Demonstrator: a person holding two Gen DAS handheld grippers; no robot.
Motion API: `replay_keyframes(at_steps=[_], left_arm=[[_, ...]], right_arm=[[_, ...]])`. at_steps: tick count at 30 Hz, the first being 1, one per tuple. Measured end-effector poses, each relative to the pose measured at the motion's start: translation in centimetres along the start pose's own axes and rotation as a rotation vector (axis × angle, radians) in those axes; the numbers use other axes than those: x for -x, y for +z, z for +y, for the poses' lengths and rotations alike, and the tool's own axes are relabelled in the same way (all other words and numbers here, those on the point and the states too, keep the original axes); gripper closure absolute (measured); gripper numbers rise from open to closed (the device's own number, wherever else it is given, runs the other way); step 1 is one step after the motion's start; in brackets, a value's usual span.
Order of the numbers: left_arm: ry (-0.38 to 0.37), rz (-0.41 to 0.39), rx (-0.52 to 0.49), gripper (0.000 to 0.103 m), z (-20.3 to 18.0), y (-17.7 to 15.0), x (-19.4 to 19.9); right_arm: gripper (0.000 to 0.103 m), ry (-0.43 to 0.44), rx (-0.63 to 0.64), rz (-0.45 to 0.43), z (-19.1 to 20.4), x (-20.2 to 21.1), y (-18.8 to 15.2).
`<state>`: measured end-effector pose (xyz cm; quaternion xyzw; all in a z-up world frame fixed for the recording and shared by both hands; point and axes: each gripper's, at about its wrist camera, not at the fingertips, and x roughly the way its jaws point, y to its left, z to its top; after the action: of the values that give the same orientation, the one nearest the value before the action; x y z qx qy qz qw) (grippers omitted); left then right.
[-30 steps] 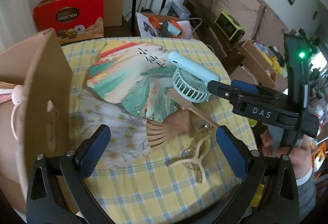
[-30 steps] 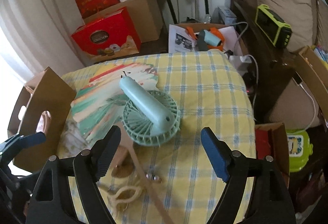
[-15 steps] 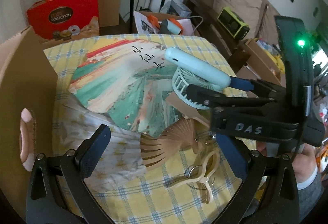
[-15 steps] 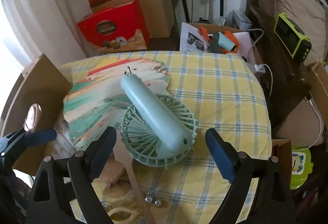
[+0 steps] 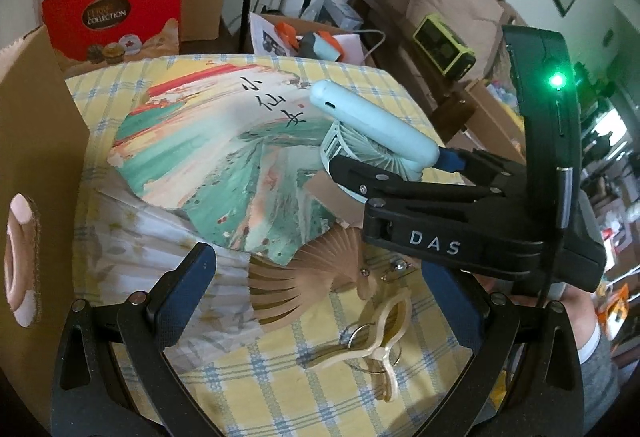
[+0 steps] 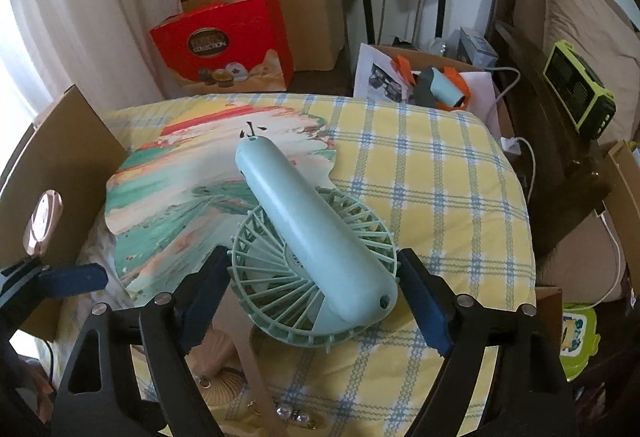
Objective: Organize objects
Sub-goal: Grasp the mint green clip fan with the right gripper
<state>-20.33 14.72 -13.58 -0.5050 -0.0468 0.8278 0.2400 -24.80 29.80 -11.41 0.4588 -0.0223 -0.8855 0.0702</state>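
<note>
I see one mint handheld fan (image 6: 316, 257) lying on the yellow plaid tablecloth (image 6: 440, 189), its head between my right gripper's (image 6: 316, 285) spread fingers, not clenched. My left gripper (image 5: 320, 289) hangs released above two paper fans: one painted fan (image 5: 224, 165), one white fan (image 5: 168, 237). One cardboard box (image 5: 36, 141) stands left.

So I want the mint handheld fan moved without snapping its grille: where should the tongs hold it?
Grip the folded handle, not the round cage, whose thin ribs look fragile. It lies across the cage as a smooth, rigid bar. The right tongs are open, astride the fan's hinge end, so closing across the handle's width from there looks best.
</note>
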Motion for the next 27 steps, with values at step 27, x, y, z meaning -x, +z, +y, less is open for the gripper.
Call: replay_keyframes(at_steps=[27], left_arm=[[-0.7, 0.125, 0.447, 0.0, 3.2, -0.4, 1.0]], right_arm=[[0.019, 0.146, -0.09, -0.161, -1.0, 10.9, -4.6]])
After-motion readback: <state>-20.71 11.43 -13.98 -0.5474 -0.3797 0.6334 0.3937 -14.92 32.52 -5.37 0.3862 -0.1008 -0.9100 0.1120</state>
